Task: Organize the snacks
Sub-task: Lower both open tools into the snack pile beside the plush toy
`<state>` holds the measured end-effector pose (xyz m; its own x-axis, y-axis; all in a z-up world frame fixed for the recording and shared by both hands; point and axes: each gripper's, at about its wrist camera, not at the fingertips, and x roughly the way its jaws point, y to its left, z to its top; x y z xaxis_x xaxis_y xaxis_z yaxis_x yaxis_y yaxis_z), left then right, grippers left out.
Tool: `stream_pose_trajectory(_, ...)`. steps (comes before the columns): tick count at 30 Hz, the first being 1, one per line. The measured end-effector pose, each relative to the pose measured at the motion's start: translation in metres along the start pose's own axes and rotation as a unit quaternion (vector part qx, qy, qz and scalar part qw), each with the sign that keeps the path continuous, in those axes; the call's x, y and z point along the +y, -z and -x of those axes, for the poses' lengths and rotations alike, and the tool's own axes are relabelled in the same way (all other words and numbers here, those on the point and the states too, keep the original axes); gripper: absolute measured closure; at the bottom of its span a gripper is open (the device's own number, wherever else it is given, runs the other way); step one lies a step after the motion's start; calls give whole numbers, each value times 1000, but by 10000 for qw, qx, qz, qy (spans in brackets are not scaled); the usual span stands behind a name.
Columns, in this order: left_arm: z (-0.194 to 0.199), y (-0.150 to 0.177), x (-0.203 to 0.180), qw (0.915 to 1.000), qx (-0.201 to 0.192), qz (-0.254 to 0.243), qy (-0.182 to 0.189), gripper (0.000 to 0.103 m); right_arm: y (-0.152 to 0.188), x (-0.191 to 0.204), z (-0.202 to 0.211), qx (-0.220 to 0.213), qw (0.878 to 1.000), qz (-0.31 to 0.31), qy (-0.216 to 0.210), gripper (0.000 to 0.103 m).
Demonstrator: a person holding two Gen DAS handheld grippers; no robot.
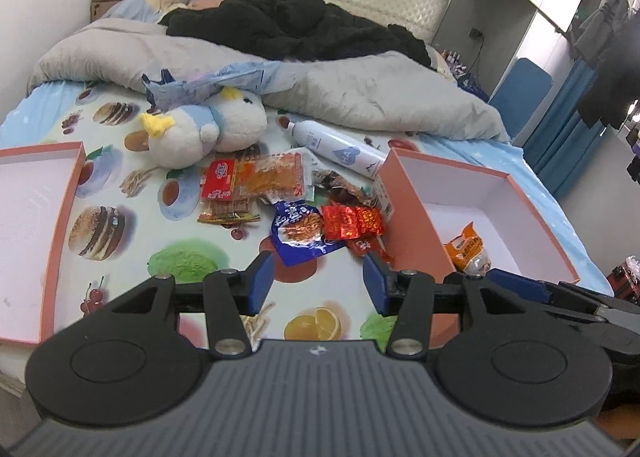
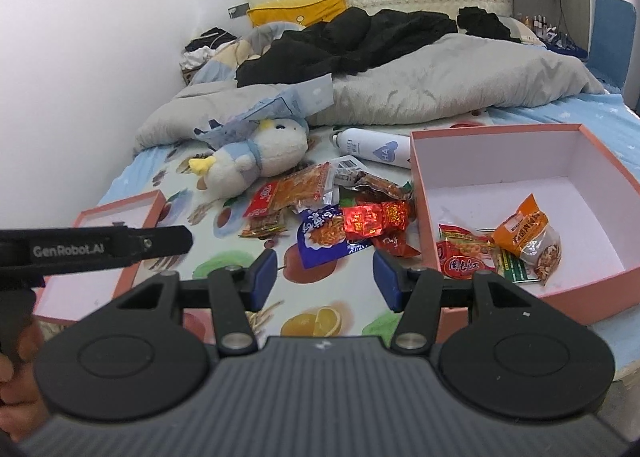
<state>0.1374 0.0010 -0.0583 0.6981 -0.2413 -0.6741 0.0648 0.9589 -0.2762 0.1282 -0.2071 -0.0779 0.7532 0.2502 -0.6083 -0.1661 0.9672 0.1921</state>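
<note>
A pile of snack packets lies on the printed bedsheet: a blue packet, a shiny red packet and orange-red packets. A pink box on the right holds an orange packet and a red packet. A pink lid lies on the left. My left gripper is open and empty, just short of the blue packet. My right gripper is open and empty, near the pile's front.
A plush bird and a white bottle lie behind the snacks. A grey duvet and black clothes cover the far bed. The left gripper's body shows at the right wrist view's left.
</note>
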Motion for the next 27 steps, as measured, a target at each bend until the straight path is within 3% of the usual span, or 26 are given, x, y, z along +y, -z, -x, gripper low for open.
stream_pose_trajectory(13, -84, -22, 32, 9986, 518, 50, -108, 45, -15, -1, -62, 252, 9994, -44, 221, 47)
stream_pose_trajectory(27, -202, -47, 70, 9946, 997, -22, -286, 45, -30, -3, -167, 754, 9958, 257, 451, 47)
